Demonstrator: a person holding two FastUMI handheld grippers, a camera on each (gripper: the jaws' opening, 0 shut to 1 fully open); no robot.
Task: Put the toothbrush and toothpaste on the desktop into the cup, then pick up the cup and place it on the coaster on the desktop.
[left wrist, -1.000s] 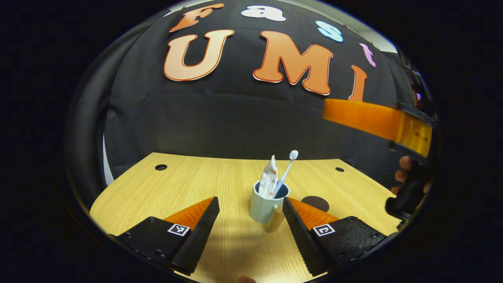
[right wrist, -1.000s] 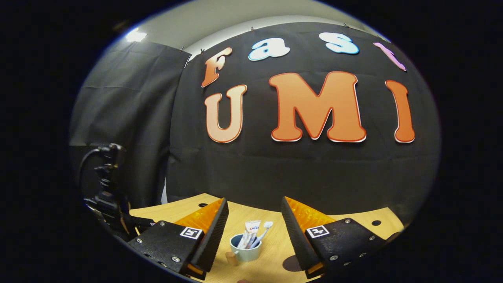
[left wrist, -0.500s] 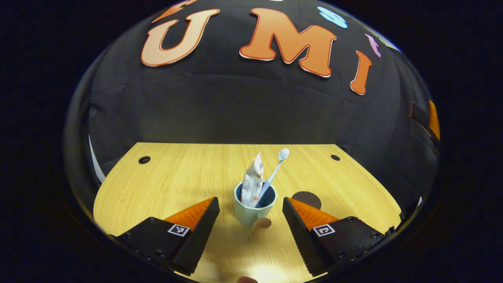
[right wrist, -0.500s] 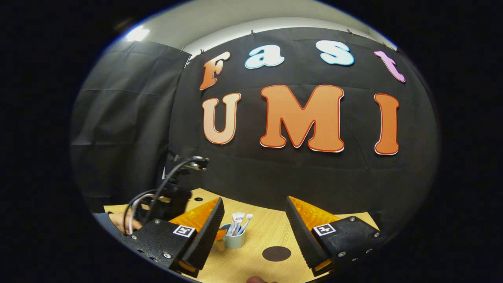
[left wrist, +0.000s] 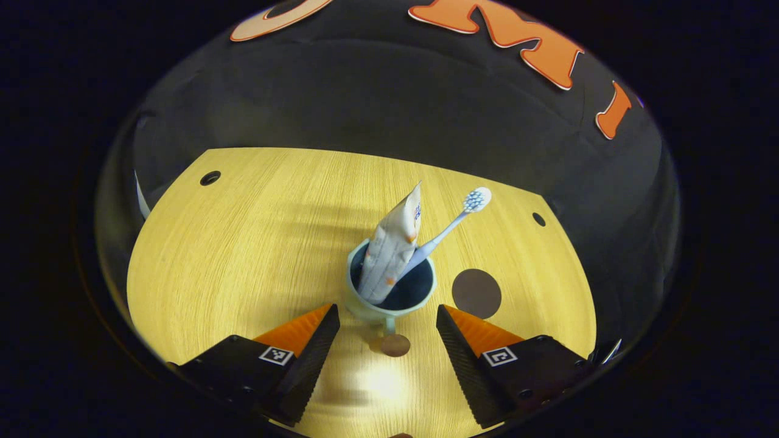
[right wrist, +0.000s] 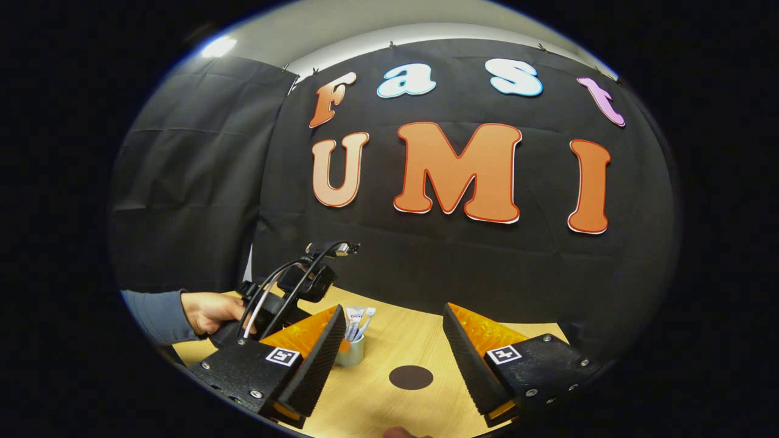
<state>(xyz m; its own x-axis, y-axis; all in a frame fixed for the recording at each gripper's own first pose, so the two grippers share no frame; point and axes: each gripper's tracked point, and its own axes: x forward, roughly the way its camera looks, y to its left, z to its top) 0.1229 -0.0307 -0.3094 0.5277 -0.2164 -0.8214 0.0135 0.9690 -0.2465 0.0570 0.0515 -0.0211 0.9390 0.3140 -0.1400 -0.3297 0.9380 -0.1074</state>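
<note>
Now the wooden desktop [left wrist: 255, 243] takes up the middle of the left gripper view, bright under a light. The mint-green cup [left wrist: 389, 292] stands low in the middle of that view, with its small handle [left wrist: 392, 337] pointing toward the bottom of the frame. The toothpaste tube [left wrist: 392, 249] and the toothbrush [left wrist: 447, 228] both stand inside the cup and lean to the upper right. The round dark coaster [left wrist: 476, 294] lies flat just to the right of the cup, not touching it.

The left gripper [left wrist: 386, 319] has its fingers spread wide at the bottom of the frame, with the cup just ahead of the gap and nothing pinched. In the right gripper view, the right gripper [right wrist: 392, 337] is spread wide too and holds nothing. It hangs higher up, with the coaster [right wrist: 411, 377] low between its fingers. A hand [right wrist: 210, 311] shows at the lower left.

I think the cup could tip. The tube and brush stick up tall, so a bump or a crooked grab might knock it over and spill them.
</note>
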